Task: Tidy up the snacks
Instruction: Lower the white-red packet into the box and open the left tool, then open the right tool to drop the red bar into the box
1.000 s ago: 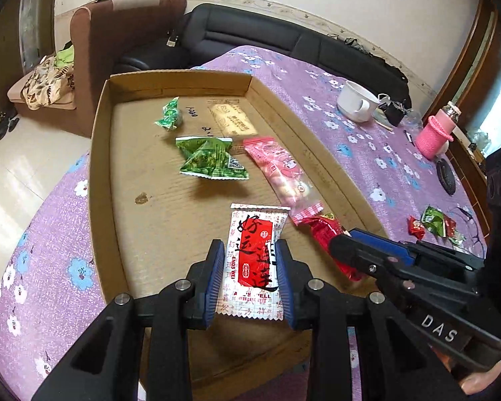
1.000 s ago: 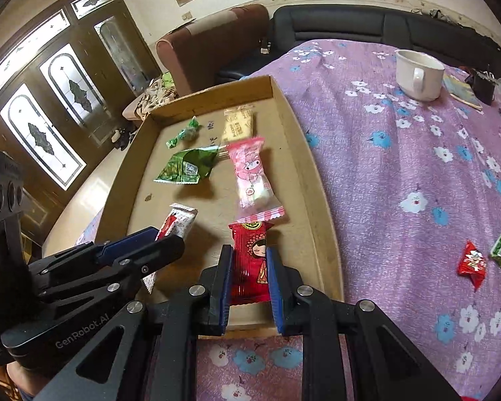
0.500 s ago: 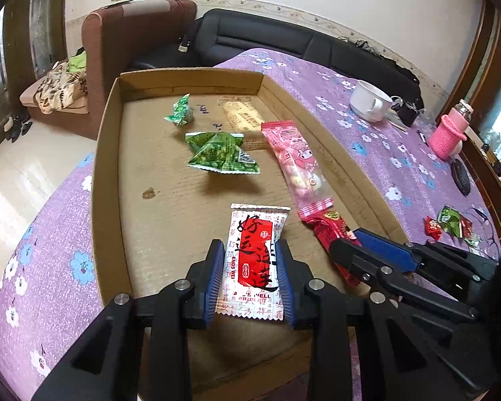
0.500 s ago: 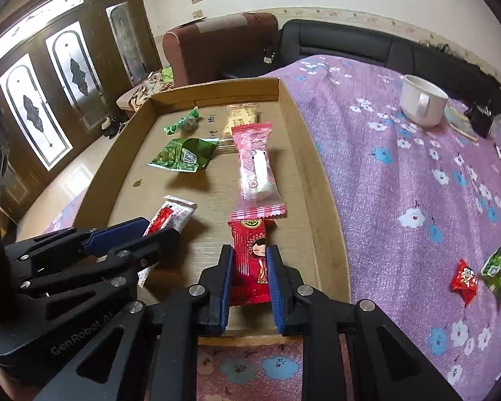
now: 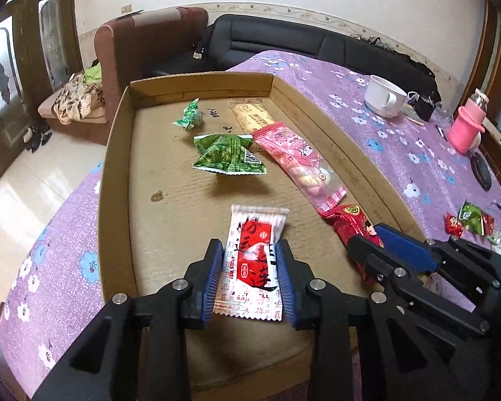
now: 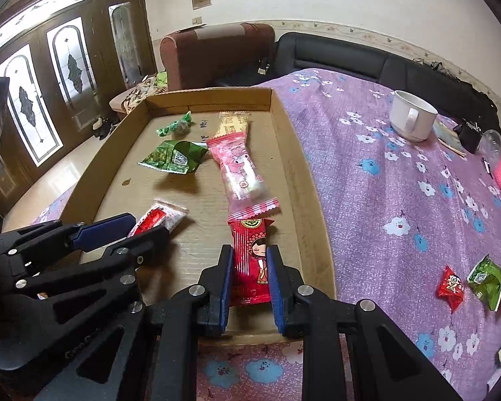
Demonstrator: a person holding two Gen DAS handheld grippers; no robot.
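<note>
Both tongs point down and forward over the near end of a cardboard tray, side by side. Left tongs are clamped on a white-and-red packet, blue pads pressing its long edges; its far end sticks out past the fingertips above the tray floor. Right tongs are clamped on a red packet printed with a cartoon girl, near the tray's right wall.

Just beyond the red packet lies a long pink packet, its near end touching or almost touching the red one's top. Left of the pink packet sits a green bag, and farther back a small green candy and a beige packet.

Outside the tray, on the purple flowered cloth, a few small red and green snacks lie well apart to the right. A white mug stands farther back.
</note>
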